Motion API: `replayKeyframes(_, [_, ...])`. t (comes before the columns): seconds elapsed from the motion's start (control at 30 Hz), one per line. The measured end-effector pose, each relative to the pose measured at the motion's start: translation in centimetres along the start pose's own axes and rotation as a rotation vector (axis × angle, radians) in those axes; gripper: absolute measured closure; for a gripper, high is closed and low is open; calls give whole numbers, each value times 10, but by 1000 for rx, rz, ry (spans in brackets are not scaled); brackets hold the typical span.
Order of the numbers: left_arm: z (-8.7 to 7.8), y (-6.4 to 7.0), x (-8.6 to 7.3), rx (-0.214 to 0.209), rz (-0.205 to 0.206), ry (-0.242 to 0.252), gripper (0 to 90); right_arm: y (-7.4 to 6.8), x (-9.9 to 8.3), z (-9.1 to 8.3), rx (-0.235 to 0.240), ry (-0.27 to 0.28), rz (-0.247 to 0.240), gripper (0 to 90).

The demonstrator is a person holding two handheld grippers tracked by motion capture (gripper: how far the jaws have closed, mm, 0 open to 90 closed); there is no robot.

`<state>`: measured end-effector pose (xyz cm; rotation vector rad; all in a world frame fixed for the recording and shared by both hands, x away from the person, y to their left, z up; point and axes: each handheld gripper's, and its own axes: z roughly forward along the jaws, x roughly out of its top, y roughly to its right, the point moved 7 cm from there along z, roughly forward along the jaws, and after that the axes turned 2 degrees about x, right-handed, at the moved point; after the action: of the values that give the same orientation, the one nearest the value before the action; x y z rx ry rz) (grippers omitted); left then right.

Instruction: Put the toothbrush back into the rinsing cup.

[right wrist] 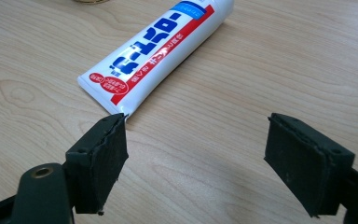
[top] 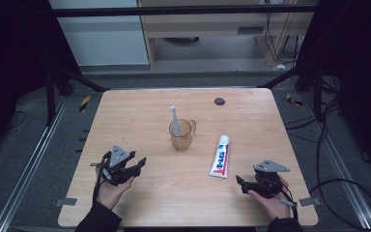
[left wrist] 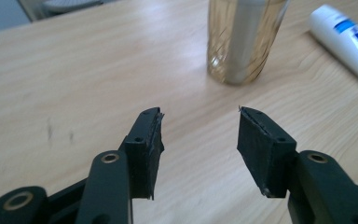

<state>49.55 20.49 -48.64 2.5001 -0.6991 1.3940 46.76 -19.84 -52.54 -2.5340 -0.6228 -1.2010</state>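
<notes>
An amber see-through cup (top: 181, 135) stands near the table's middle with a white toothbrush (top: 174, 117) upright in it. A white toothpaste tube (top: 220, 156) with red and blue print lies flat to its right. My left gripper (top: 140, 165) rests low at the front left, open and empty, jaws aimed toward the cup (left wrist: 243, 37). My right gripper (top: 239, 182) sits at the front right, open and empty, a little short of the tube's flat crimped end (right wrist: 151, 60). In the left gripper view the tube (left wrist: 347, 39) lies at the far right.
The wooden table (top: 140, 111) has a small dark round disc (top: 219, 101) near its back edge. Black frame struts and cables surround the table on the floor. A person's hands hold both grippers at the front edge.
</notes>
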Motion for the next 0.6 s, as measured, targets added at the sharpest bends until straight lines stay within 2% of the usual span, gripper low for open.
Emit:
replayKeyframes(0.1, [-6, -7, -15, 6, -28, -28, 510, -3, 2, 2, -2, -2, -12, 229])
replayKeyframes(0.23, [-13, -15, -27, 29, -48, -52, 546, -6, 4, 3, 4, -4, -19, 281])
replayKeyframes(0.37, [-20, -22, -32, 54, -75, -55, 587, -9, 5, 6, 11, -15, -20, 343])
replayKeyframes(0.43, [-24, -28, -35, 70, -106, -50, 596, -13, 7, 10, 19, -24, -34, 402])
replayKeyframes(0.6, [-21, -29, -39, 74, -109, -67, 628, -18, 12, 16, 22, -26, -33, 479])
